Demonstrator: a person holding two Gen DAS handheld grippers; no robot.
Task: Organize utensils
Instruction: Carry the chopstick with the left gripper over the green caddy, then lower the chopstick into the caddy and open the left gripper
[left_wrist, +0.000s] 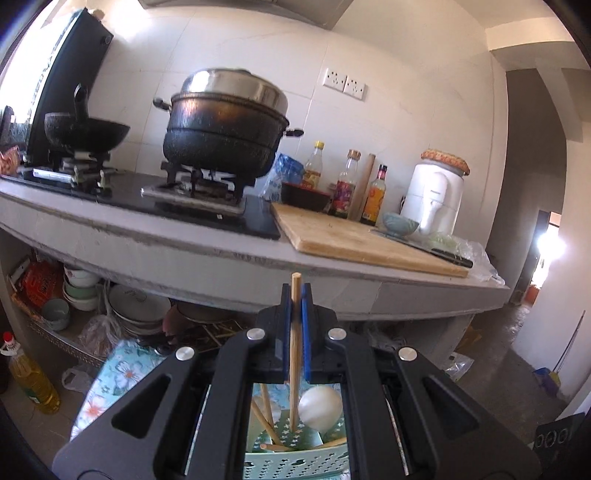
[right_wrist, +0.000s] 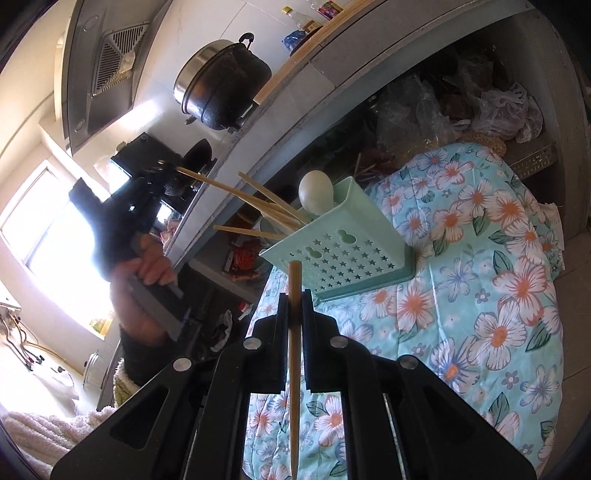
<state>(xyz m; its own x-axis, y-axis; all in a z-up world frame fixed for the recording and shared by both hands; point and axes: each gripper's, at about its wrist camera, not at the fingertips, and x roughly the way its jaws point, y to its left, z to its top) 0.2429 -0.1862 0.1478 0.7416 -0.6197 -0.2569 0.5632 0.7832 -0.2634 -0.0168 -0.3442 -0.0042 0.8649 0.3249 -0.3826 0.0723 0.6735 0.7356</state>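
Left wrist: round wooden chopstick (left_wrist: 295, 347), gripper-clamped.

Between the jaws' blue pads (left_wrist: 306, 332) stands a pale tan wooden chopstick (left_wrist: 294, 332). Below them sits a mint-green utensil basket (right_wrist: 347, 243) pierced with star-shaped holes, holding a white spoon (right_wrist: 315, 190). Beneath it spreads a turquoise cloth (right_wrist: 480, 295) patterned with white-and-orange flowers.

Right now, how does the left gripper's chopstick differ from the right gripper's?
The left gripper holds its chopstick with the lower end over the green basket; the right gripper's chopstick is outside the basket, over the floral cloth. The left chopstick stands between blue-edged fingers, the right between plain black ones. Both are plain wood, clamped shut.
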